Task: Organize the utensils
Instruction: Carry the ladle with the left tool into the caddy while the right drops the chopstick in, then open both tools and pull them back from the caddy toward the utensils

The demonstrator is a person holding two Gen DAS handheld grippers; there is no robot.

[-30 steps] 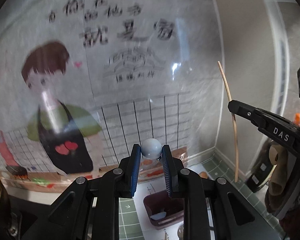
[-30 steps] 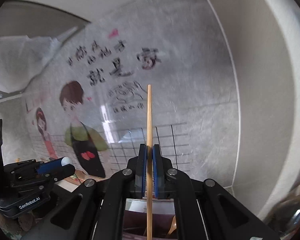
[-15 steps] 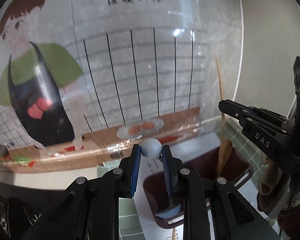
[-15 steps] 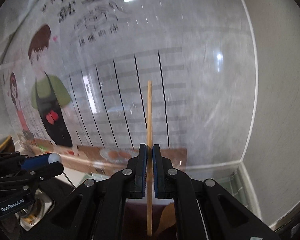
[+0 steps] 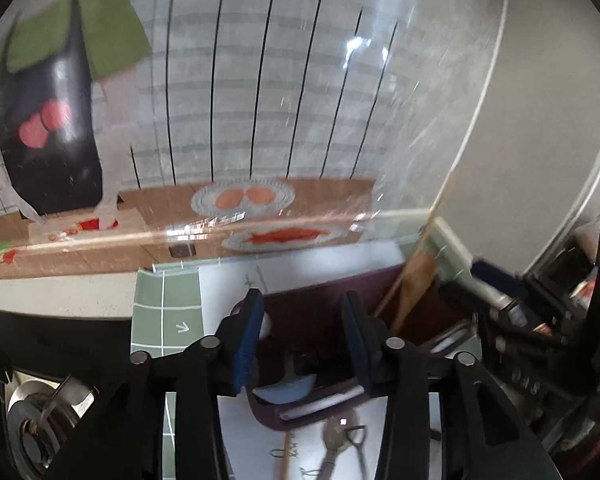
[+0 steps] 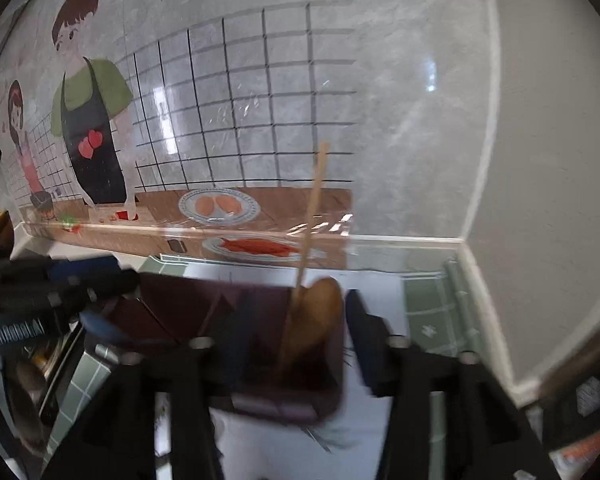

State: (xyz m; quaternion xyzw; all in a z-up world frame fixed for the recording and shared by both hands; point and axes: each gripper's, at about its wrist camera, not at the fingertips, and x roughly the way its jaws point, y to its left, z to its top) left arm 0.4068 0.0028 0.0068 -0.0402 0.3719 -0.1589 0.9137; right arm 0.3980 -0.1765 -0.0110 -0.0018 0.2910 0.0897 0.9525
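Right gripper [image 6: 296, 344]: jaws have just been opening, now standing wide, nothing pinched.
Chopstick [image 6: 314, 208]: leaning free in the bin, tip tilting right.
Bin [image 6: 204, 300]: dark maroon, sitting between the jaws.
Wooden spoon [image 6: 320, 312]: resting in bin beside chopstick.
Left gripper [image 6: 52, 296]: blurring at left edge.
Wall mural [image 6: 88, 120]: showing behind.

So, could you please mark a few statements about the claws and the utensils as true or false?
1. The right claw grips the chopstick. False: its jaws have just been opening, and the chopstick stands loose in the bin.
2. A wooden spoon rests in that bin. True.
3. The left claw is shut on a blue spoon. False: its jaws have just been opening, and the blue spoon sits free in the bin.
4. A metal spoon lies on paper outside the bin. True.
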